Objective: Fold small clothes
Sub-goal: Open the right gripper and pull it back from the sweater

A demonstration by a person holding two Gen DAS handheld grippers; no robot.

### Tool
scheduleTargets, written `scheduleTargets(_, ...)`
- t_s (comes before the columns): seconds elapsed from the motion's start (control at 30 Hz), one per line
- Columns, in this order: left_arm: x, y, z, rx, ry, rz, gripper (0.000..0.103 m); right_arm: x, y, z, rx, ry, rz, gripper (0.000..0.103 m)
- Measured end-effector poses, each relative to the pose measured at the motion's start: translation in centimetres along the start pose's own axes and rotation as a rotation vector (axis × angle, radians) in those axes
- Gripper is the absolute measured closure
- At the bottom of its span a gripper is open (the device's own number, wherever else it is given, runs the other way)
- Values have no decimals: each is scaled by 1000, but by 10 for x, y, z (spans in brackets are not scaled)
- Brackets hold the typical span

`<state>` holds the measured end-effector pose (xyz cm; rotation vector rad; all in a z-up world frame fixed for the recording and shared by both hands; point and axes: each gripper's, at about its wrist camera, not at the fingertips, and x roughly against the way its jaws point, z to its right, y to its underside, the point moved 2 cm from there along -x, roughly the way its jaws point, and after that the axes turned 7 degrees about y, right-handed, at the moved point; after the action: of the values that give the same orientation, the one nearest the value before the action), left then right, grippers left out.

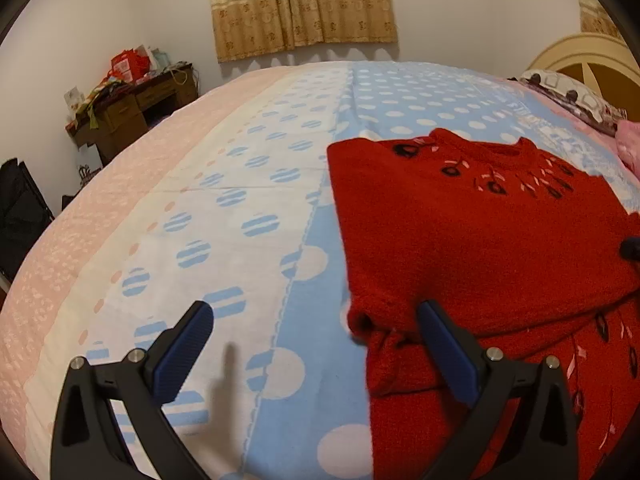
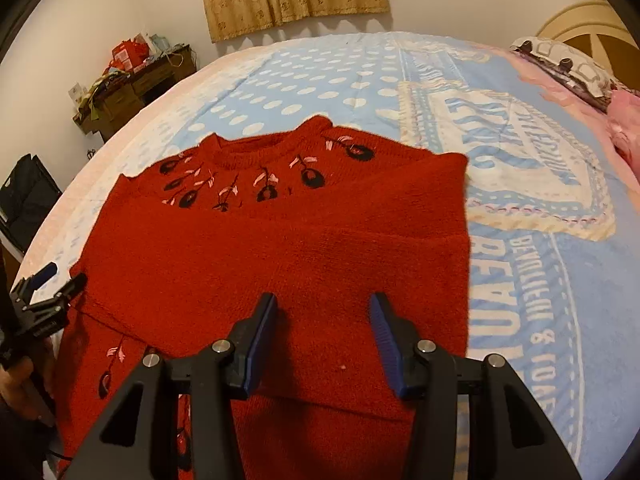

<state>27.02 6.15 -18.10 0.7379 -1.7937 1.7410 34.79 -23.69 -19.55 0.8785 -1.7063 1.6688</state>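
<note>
- Far left: dark bag or case on floor by white wall.
- Cluttered wooden desk in corner, red packages piled on top.
- Beige patterned curtain hanging on back wall, centre.
- Bed sheet filling most of view: pink band at left, white with striped blue dots, then blue with white dots; printed lettering panel on right side in right wrist view.
- Left gripper spread wide, nothing pinched; one pad over sheet, other over sweater's left edge.
- Red sweater lying flat on sheet, sleeves folded across front, dark flower embroidery at collar.
- Right gripper partly spread over sweater, gripping nothing.
- Far right: patterned pillow, pink bedding, cream headboard.
</note>
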Motion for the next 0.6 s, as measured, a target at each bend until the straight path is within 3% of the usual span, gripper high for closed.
scheduleTargets(0.27,0,3,2,-9,-7,22,0,16,21,4,25,19,5,53)
scheduleTargets(0.6,2,3,0,14,31,-1,0,17,25,0,45,61,-10,53)
